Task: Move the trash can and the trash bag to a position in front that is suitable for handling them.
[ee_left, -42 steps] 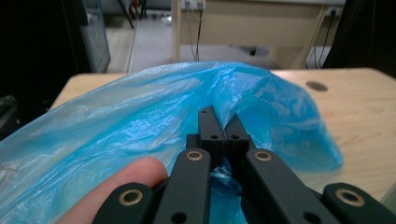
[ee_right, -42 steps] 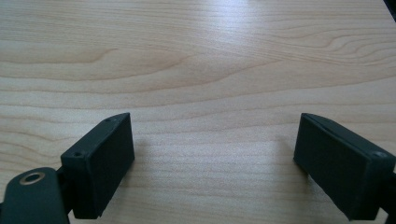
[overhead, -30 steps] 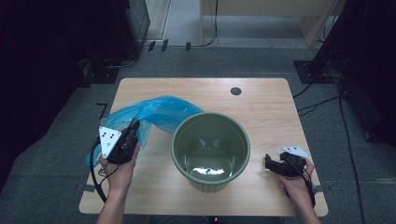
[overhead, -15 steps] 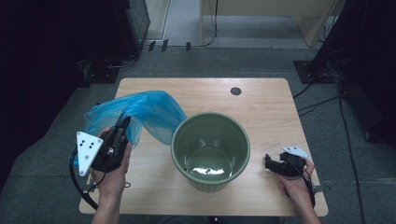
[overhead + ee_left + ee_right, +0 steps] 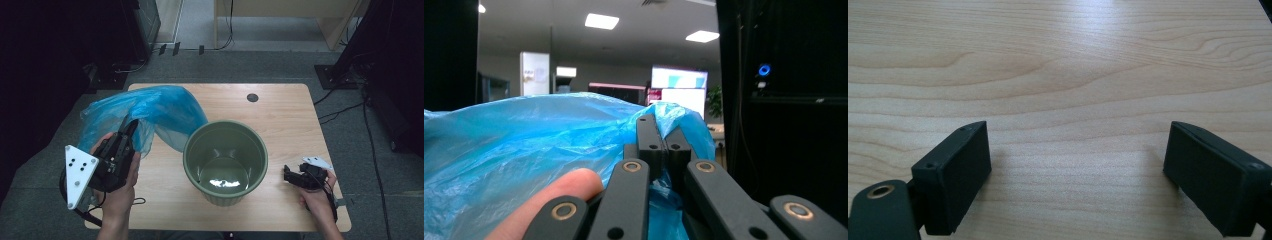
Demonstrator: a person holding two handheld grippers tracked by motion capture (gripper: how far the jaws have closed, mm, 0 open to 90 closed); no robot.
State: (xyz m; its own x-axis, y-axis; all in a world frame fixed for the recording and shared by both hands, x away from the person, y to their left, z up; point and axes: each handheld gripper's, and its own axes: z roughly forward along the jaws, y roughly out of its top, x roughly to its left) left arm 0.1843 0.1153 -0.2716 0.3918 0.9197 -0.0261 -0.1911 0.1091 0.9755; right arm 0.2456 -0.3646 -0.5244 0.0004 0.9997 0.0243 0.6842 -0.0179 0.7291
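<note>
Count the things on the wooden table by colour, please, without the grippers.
Blue, thin crumpled plastic bag: 1
Green, round plastic bucket: 1
Total: 2

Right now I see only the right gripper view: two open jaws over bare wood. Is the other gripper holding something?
Observer: Yes. The left gripper is shut on a blue bag.
Operator: Is the bag on the table?
Observer: It is lifted at the table's left side; its far end drapes to the bin.
Operator: What bin, please?
Observer: A green one, upright at mid-table, nothing inside but a glossy bottom.
Operator: And where is my gripper?
Observer: The right gripper sits low beside the bin's right, not touching it.
</note>
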